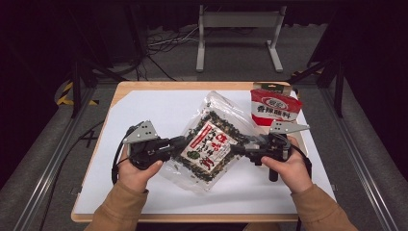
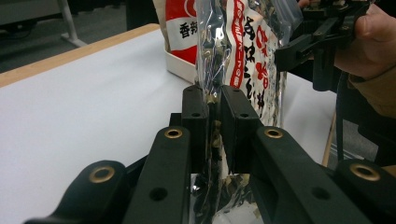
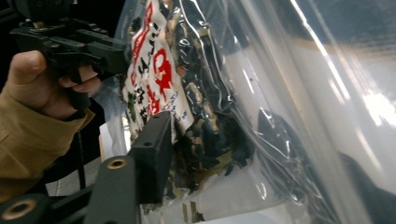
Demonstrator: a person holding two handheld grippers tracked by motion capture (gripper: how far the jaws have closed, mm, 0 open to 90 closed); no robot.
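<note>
White table [image 1: 144,110] | seaweed bag [image 1: 211,139] long axis diagonal | both tongs flank it

1. Clear bag [image 1: 210,142], centre frame: dark green-black flakes, white label with red and black lettering.
2. Red packet [image 1: 274,108], upper right: white band, dark characters.
3. Grippers: black left gripper [image 1: 179,143], black right gripper [image 1: 237,148].
4. Table [image 1: 144,108]: white sheet, pale wood rim.
</note>
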